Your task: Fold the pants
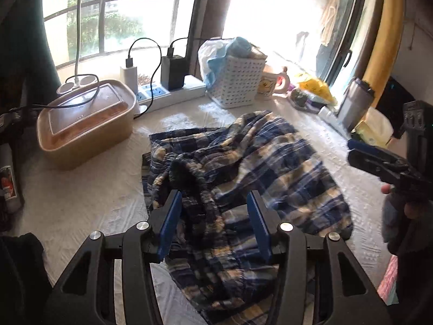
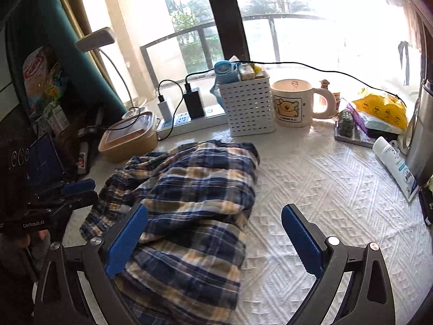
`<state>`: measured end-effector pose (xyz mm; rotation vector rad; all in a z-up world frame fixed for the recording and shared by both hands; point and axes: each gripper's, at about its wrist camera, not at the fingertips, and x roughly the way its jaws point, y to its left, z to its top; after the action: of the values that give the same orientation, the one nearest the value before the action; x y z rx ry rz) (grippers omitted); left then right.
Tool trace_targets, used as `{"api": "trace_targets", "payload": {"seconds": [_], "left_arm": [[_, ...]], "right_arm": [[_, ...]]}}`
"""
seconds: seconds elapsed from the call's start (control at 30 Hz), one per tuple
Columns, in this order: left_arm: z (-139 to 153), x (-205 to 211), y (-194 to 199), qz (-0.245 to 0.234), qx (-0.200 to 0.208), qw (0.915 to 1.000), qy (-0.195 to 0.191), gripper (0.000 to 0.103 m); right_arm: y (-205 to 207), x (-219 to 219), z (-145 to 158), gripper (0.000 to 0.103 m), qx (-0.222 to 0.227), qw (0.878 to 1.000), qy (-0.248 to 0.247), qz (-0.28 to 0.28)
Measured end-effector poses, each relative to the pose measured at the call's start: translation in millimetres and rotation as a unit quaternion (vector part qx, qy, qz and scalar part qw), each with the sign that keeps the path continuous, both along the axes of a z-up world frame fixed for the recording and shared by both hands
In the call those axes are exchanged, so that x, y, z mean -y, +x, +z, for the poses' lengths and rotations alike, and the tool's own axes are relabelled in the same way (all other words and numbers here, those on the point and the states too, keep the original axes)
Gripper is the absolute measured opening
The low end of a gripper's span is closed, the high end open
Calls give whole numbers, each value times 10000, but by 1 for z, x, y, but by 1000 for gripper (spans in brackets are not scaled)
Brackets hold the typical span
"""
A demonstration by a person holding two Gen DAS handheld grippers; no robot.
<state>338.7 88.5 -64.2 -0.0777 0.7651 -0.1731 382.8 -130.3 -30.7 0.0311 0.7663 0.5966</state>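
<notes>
Centrally on the white textured cloth lie the plaid pants, rumpled and partly doubled over, with the gathered waistband bunched toward the left gripper. That gripper hangs over the near part of the fabric with its blue pads spread apart, clamping nothing. The right gripper is likewise wide apart; its left pad sits over the pants' edge and its right pad over bare cloth, and whether either touches the fabric cannot be told.

Clutter rings the far side. A lidded tan container stands just left of the pants, with a cable draped across its lid. Behind it a white power strip carries two plugged chargers. A white perforated basket stands close to the pants' far edge, a bear-printed mug beside it. Further right are a yellow bag, a white tube lying flat, and a steel flask.
</notes>
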Motion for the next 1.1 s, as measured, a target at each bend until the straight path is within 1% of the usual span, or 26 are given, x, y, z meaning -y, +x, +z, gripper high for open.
{"api": "trace_targets", "payload": {"seconds": [0.1,0.13,0.17,0.2,0.27,0.33,0.4,0.5,0.6,0.67,0.7,0.77,0.87,0.9,0.93,0.97,1.0,1.1], "left_arm": [[-12,-8,16,190,-241,9995,4,49],[-13,-9,19,183,-255,9995,0,45],[-14,-8,20,149,-262,9995,11,35],[-16,-7,23,94,-290,9995,23,11],[-16,-8,24,68,-256,9996,-19,10],[-12,-14,21,139,-173,9996,-174,9],[-3,-22,15,274,-14,9993,-271,9],[9,-36,11,435,190,9985,-283,9],[-2,-54,19,703,134,9971,-275,9],[-20,-66,28,866,-67,9958,-306,9],[-30,-68,32,954,-154,9950,-257,9],[-36,-70,33,971,-165,9949,-210,11],[-31,-73,31,897,-204,9952,-344,15],[-29,-74,31,906,-256,9950,-324,25],[-25,-76,28,949,-264,9947,-277,41],[-21,-78,26,990,-218,9945,-268,48],[-17,-81,22,1027,-145,9942,-288,53],[-6,-87,14,1042,-36,9939,-354,54]], "right_arm": [[9,6,-5,100,-43,10000,47,-18],[10,7,-7,100,-58,10000,54,-6],[10,7,-9,100,-77,9999,66,15],[11,7,-12,100,-103,9999,74,38],[15,6,-18,100,-176,9998,87,60],[20,6,-23,100,-244,9996,127,64],[23,6,-24,100,-262,9995,153,76],[27,4,-22,100,-227,9995,174,120],[33,-1,-21,100,-195,9995,155,170],[38,-6,-22,100,-196,9995,154,204],[41,-10,-24,100,-217,9994,151,233],[46,-16,-29,100,-296,9992,115,239],[54,-22,-35,100,-408,9988,72,254],[56,-24,-37,100,-432,9988,31,231],[59,-26,-37,100,-445,9988,12,221],[62,-28,-37,100,-447,9988,-6,220],[65,-30,-36,100,-433,9988,-39,213],[80,-37,-31,100,-391,9988,-172,248]]}}
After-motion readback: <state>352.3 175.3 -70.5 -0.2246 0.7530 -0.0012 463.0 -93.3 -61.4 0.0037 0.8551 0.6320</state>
